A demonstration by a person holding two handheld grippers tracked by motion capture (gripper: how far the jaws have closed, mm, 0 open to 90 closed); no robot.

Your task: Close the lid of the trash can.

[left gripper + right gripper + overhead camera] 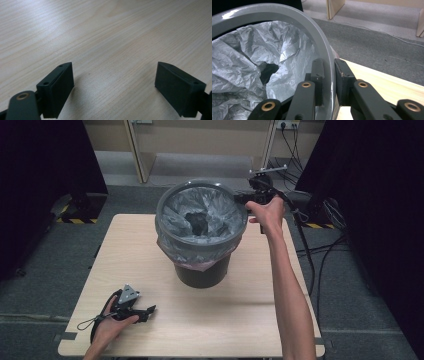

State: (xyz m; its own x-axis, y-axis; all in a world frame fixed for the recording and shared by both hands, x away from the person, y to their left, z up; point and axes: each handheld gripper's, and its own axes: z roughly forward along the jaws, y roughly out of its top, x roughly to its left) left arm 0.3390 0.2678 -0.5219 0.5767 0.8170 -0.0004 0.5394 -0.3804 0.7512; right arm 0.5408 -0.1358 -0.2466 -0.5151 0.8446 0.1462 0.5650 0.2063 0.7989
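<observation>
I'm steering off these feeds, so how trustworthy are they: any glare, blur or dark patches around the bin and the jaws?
High view: the table is evenly lit, the sides are black, the image is soft. Left gripper view: pale sheen on the wood at upper left, the left gripper near and slightly soft, small shadows beneath. Right gripper view: glare on the bin rim, a dark hollow in the liner, the right gripper sharp.

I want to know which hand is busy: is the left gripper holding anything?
No, the left gripper rests open over the bare table with nothing between its jaws.

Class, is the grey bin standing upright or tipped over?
Upright: the grey bin stands on the table, rim uppermost, grey liner open.
</observation>
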